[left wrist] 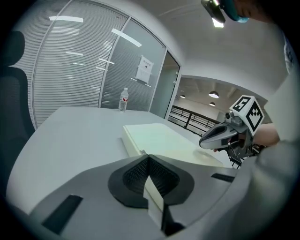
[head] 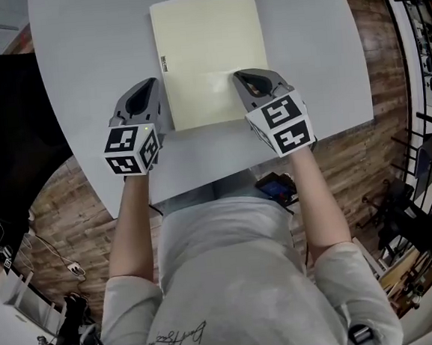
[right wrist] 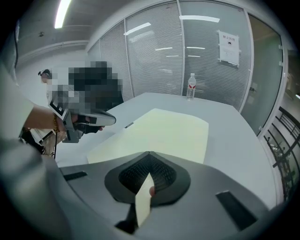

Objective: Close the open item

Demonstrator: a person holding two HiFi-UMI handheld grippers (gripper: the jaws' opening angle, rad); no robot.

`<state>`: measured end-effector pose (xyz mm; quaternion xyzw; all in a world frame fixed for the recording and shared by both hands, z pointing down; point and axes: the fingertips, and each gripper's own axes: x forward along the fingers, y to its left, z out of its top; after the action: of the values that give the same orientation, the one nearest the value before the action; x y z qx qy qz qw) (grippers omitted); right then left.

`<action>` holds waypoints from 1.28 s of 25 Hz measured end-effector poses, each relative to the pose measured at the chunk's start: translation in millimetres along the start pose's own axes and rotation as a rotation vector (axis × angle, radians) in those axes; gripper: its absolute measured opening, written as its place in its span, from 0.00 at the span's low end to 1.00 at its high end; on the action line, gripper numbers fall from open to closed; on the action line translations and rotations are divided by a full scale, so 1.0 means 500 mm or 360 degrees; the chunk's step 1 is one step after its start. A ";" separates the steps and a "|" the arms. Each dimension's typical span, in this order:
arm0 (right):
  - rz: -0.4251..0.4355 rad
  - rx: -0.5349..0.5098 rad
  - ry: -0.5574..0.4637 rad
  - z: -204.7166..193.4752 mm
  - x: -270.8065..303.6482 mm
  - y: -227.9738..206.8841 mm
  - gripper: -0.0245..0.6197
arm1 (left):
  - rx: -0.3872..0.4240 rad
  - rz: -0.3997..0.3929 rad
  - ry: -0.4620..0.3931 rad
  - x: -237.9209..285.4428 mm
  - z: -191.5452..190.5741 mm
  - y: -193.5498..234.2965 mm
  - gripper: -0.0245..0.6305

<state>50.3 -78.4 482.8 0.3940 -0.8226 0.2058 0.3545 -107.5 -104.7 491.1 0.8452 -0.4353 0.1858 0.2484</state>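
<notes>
Closed folder [head: 209, 56] lying flat, long axis running up-frame.
I'm seeing left claw [head: 150, 83] and right claw [head: 242, 76] pinched together, hiding its near corners.

nothing reads clearly. a small dark label [head: 164, 63] sits at the left edge of the pale folder [head: 209, 48], its print too small. beyond the folder, a paper notice [right wrist: 229, 47] on the glass wall [right wrist: 206, 61] is illegible, and a water bottle [right wrist: 191, 91] carries a red band [right wrist: 191, 86]. nearer than the folder, cursive script [head: 178, 335] on the person's shirt [head: 233, 279] is unreadable.
</notes>
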 end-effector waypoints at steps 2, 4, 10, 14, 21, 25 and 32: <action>-0.0009 0.0016 -0.0023 -0.003 -0.012 -0.004 0.06 | 0.0009 -0.0011 -0.0018 -0.006 0.012 -0.010 0.05; -0.0016 0.0042 -0.0052 -0.001 -0.025 -0.010 0.06 | 0.0023 -0.0025 -0.0033 -0.008 0.026 -0.021 0.05; -0.0040 0.0120 -0.0169 0.016 -0.073 -0.022 0.06 | 0.0083 -0.0074 -0.0070 -0.021 0.060 -0.059 0.05; -0.0054 0.0158 -0.0242 0.027 -0.110 -0.022 0.06 | 0.0131 -0.0124 -0.0077 -0.039 0.075 -0.093 0.05; -0.0048 0.0216 -0.0329 0.024 -0.162 -0.004 0.06 | 0.0179 -0.0239 -0.0109 -0.076 0.094 -0.164 0.05; -0.0049 0.0243 -0.0377 0.023 -0.183 0.007 0.06 | 0.0139 -0.0257 -0.0176 -0.107 0.118 -0.182 0.05; -0.0031 0.0251 -0.0474 0.038 -0.219 0.014 0.06 | 0.0153 -0.0290 -0.0232 -0.136 0.144 -0.219 0.05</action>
<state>84.6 -30.8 387.9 0.4547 -0.8435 0.2056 0.1985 -47.3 -48.4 368.5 0.9035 -0.3641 0.1210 0.1911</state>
